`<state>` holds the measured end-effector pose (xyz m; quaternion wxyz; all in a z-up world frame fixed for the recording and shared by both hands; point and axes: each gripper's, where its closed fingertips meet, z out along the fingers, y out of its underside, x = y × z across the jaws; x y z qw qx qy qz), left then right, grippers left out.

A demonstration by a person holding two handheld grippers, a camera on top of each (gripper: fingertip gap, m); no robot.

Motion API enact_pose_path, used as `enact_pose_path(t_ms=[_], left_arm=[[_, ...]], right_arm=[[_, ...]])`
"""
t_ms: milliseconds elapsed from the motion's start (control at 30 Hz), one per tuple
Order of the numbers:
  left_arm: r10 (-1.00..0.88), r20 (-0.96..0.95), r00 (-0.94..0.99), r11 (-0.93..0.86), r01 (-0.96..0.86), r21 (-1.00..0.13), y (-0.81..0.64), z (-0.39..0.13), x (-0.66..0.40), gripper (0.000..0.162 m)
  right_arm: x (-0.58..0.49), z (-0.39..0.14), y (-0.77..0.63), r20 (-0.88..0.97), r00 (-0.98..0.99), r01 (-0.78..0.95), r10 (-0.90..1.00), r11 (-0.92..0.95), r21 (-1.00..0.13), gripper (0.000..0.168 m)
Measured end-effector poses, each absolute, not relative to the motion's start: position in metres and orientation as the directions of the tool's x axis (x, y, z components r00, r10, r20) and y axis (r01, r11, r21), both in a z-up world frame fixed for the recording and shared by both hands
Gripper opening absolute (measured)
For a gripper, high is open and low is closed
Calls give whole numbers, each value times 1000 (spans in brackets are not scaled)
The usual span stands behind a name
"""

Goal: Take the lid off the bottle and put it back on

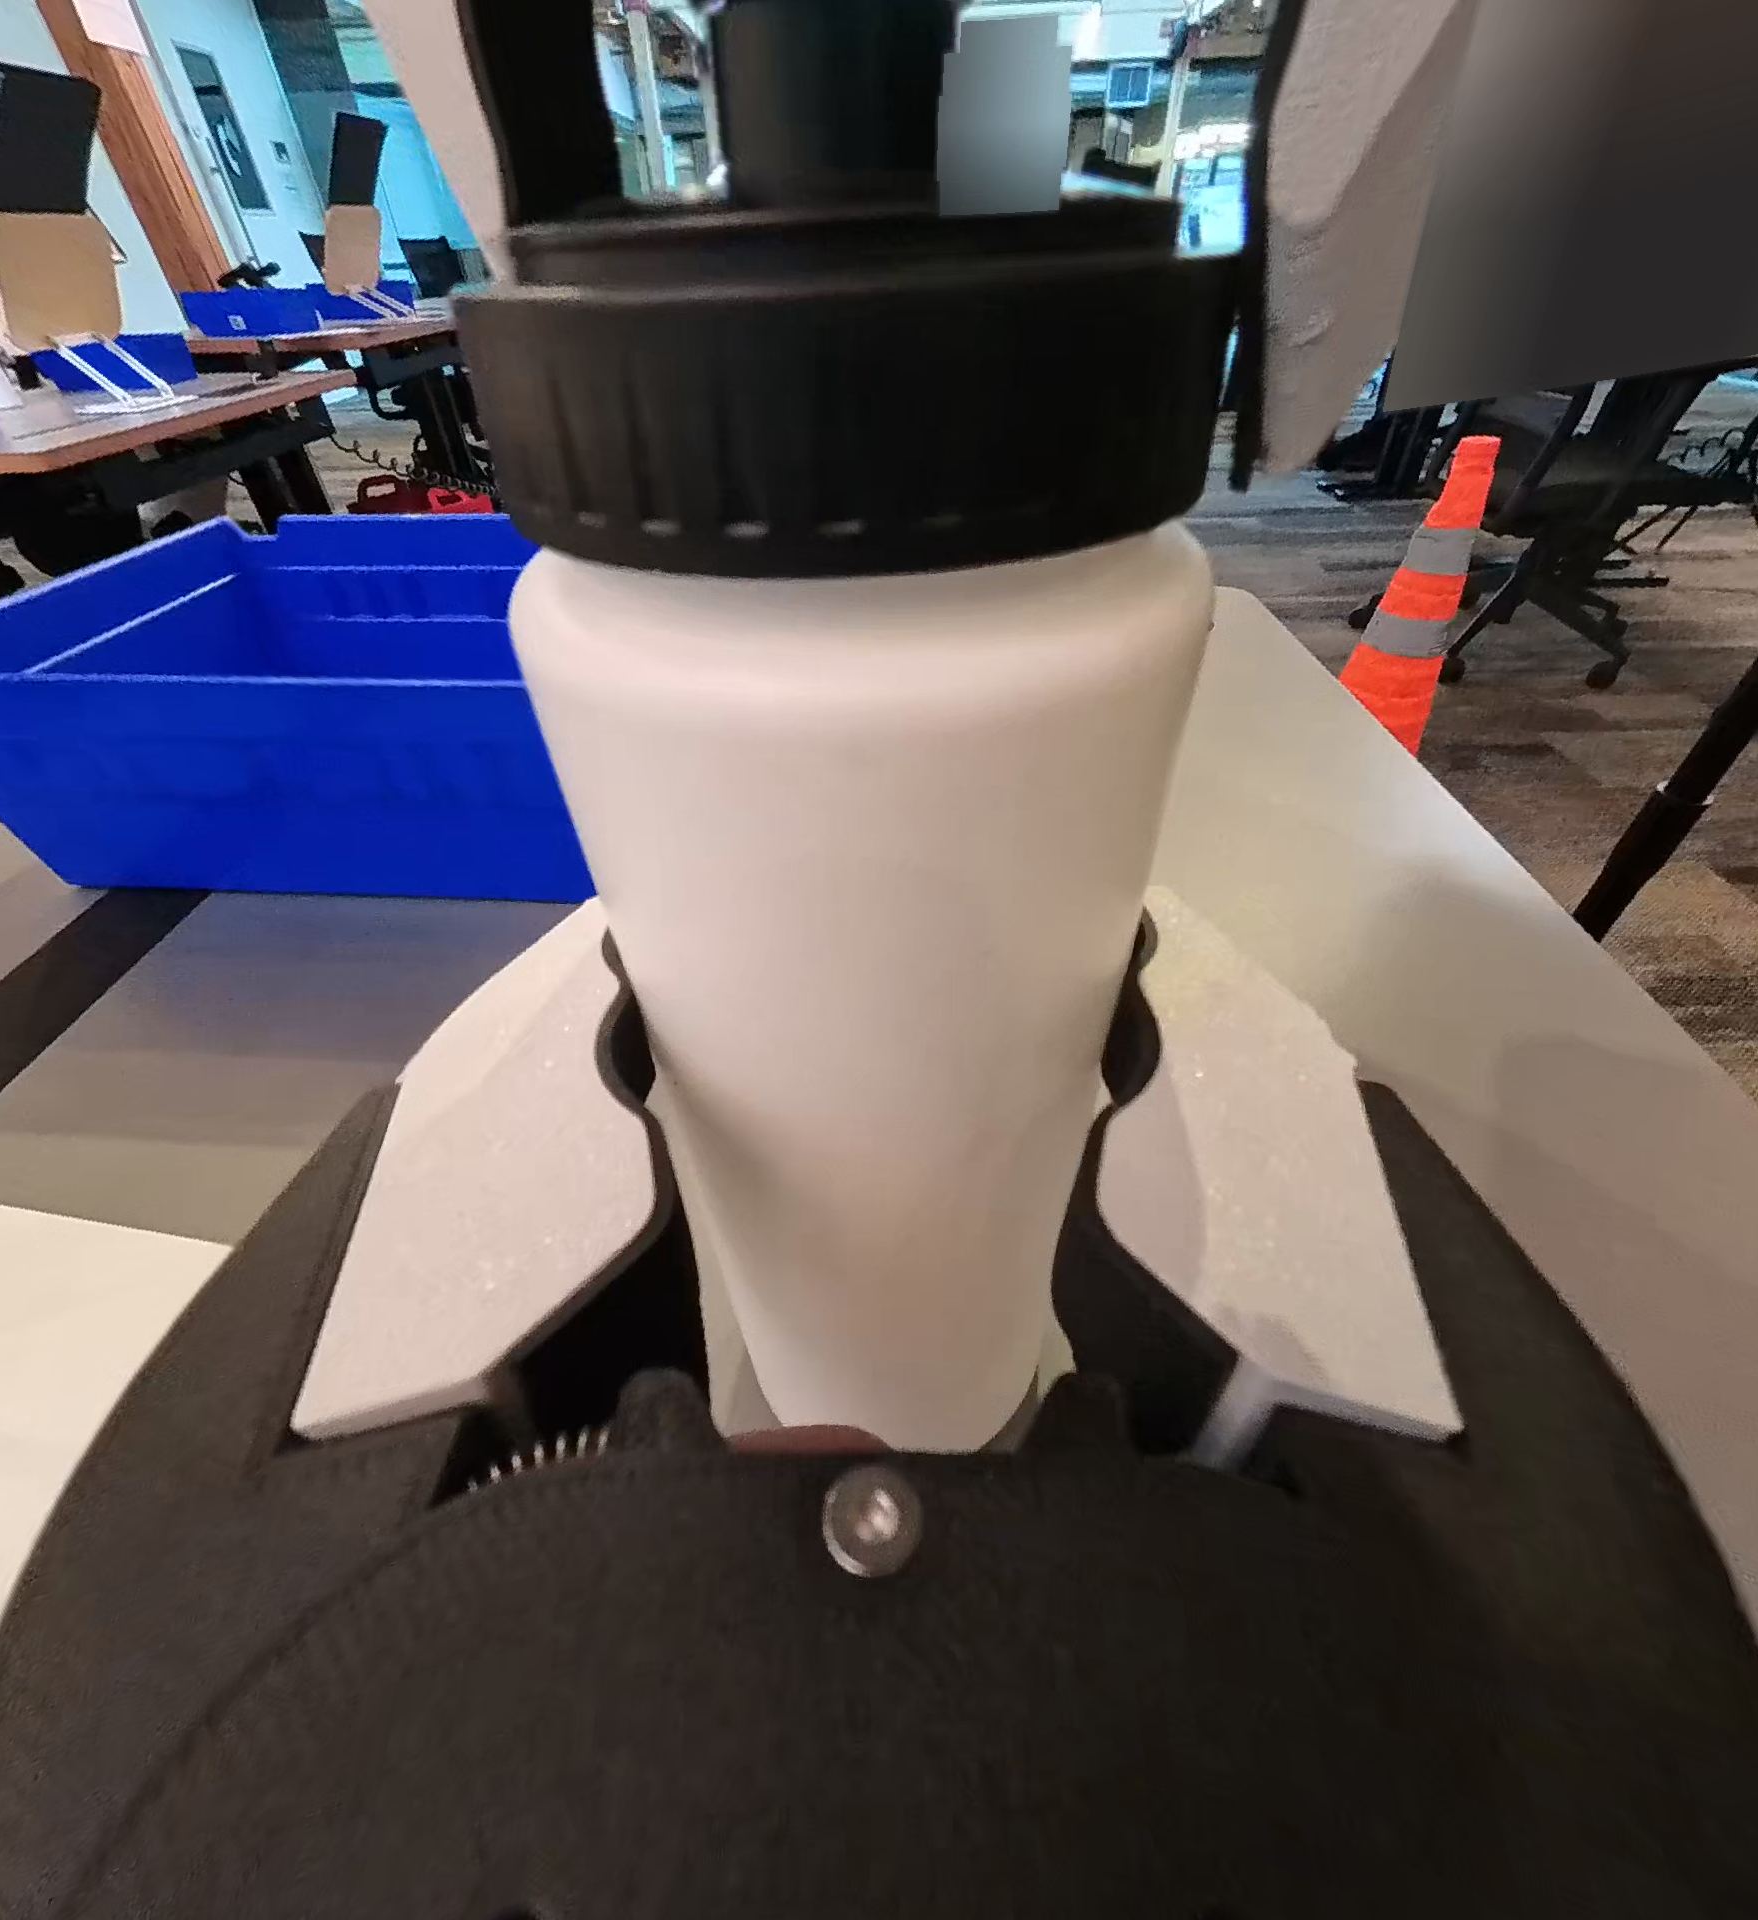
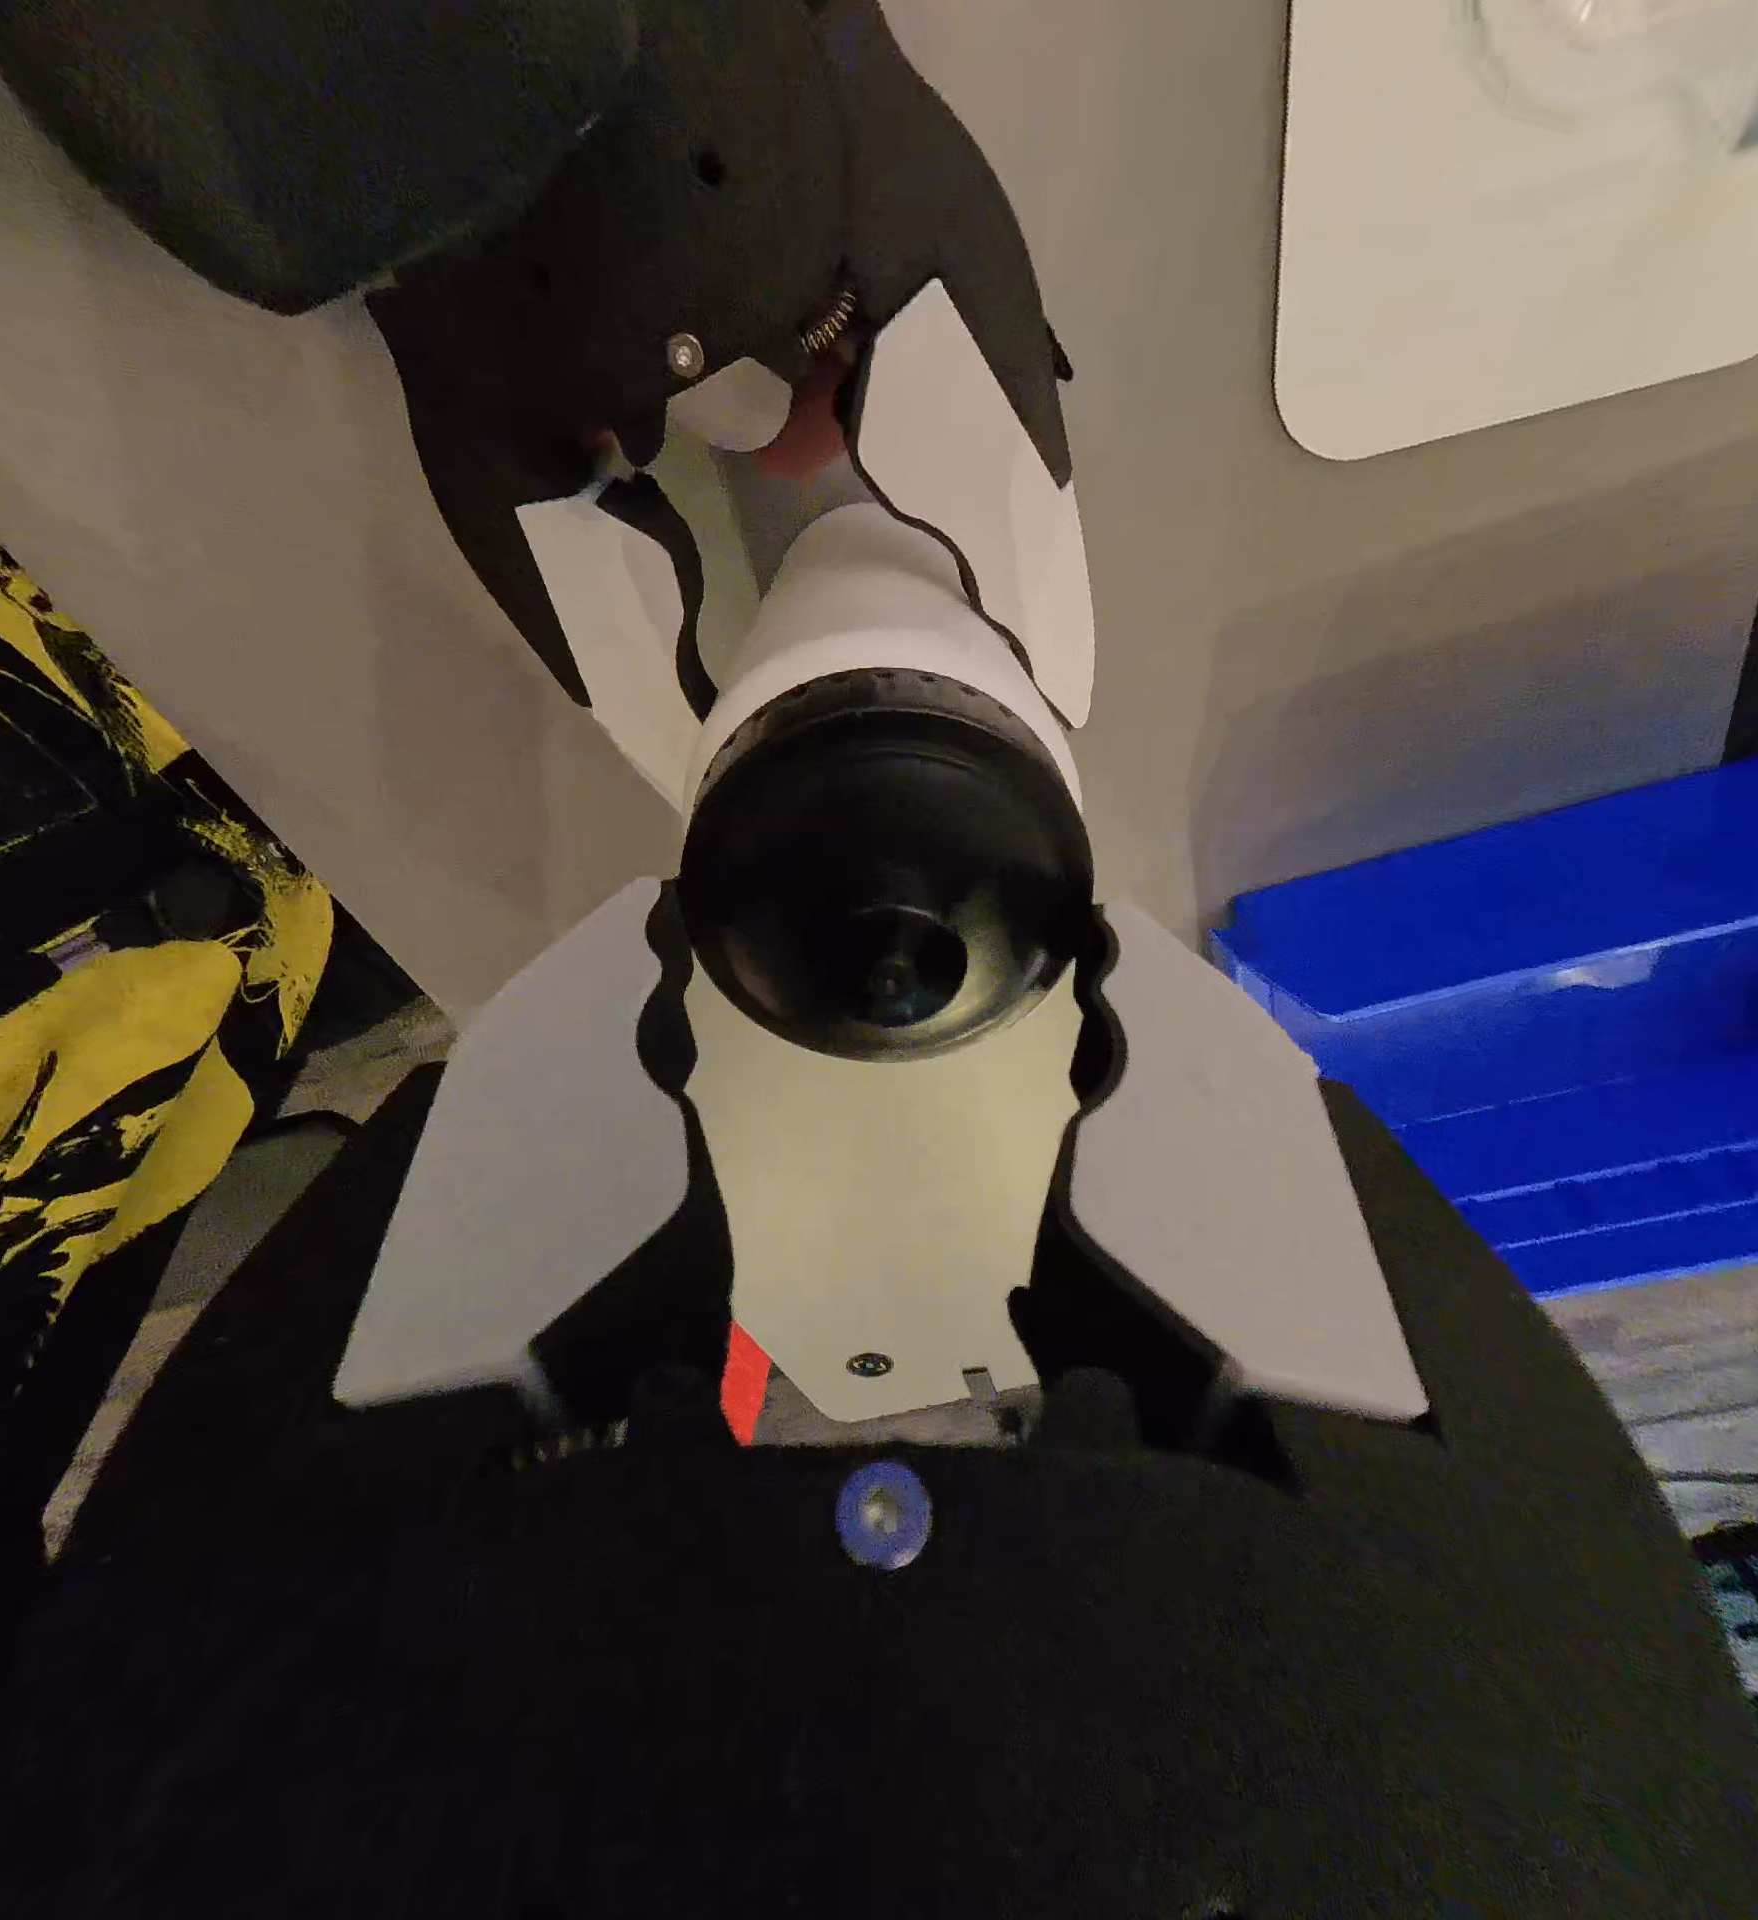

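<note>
- Left gripper (image 1: 875, 1039) is clamping the white bottle (image 1: 854, 883) by its body, both fingers pressing its sides, holding it above the white table (image 1: 1426, 935)
- Right gripper (image 2: 880, 997) is approaching top-down; its fingers are standing spread on either side of the black lid (image 2: 885, 862), not visibly pinching yet
- Lid is sitting on the bottle neck; whether it is fully threaded cannot be told
- Judgement: centring on the ribbed rim before closing, then twisting about the bottle axis while the left is resisting rotation
- Blue bin (image 1: 231, 727) is sitting just behind
</note>
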<state>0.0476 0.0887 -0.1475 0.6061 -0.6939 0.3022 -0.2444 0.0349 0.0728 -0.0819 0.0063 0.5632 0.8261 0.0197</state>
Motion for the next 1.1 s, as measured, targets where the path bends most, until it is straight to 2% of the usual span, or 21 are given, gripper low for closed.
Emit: enact_pose_path(t_ms=[67, 133, 300, 367, 467, 533, 633, 700, 800, 900, 967, 1033, 1100], left_arm=[[-718, -44, 695, -76, -141, -987, 88, -147, 51, 86], [-718, -43, 695, -76, -140, -987, 88, -147, 50, 86], [-718, -41, 695, -75, -136, -988, 88, -147, 50, 86], [-717, -37, 696, -75, -130, -989, 88, -147, 49, 86], [-715, -17, 699, -84, -111, -990, 89, -147, 47, 86], [-716, -22, 698, -80, -113, -990, 89, -147, 47, 86], [-718, -41, 695, -72, -132, -989, 88, -147, 50, 86], [-718, -40, 695, -72, -131, -989, 88, -147, 50, 86], [-718, -40, 695, -72, -131, -989, 88, -147, 50, 86], [-718, -37, 695, -73, -128, -989, 88, -147, 49, 86], [-717, -33, 696, -75, -124, -989, 88, -147, 49, 86], [-716, -23, 698, -80, -114, -990, 89, -147, 48, 86], [-719, -32, 695, -74, -122, -990, 88, -147, 49, 86]], right_arm=[[38, -82, 72, 31, -473, 880, 880, 470, 72, 73], [39, -82, 72, 40, -577, 816, 816, 574, 70, 88], [40, -81, 80, 114, -719, 695, 685, 709, 121, 71], [39, -81, 79, 104, -697, 717, 709, 688, 112, 71], [36, -82, 78, 55, -492, 870, 869, 489, 61, 71], [37, -82, 76, 53, -415, 909, 908, 411, 65, 71], [42, -82, 76, 68, -519, 852, 852, 509, 122, 73], [35, -82, 73, 75, -618, 786, 783, 613, 82, 95], [40, -83, 74, 66, -719, 694, 692, 712, 102, 83], [36, -83, 78, 78, -734, 679, 675, 729, 82, 73], [36, -83, 77, 58, -661, 751, 748, 658, 58, 73], [35, -84, 75, 36, -513, 858, 858, 511, 41, 73], [37, -84, 73, 43, -459, 888, 887, 456, 60, 74]])
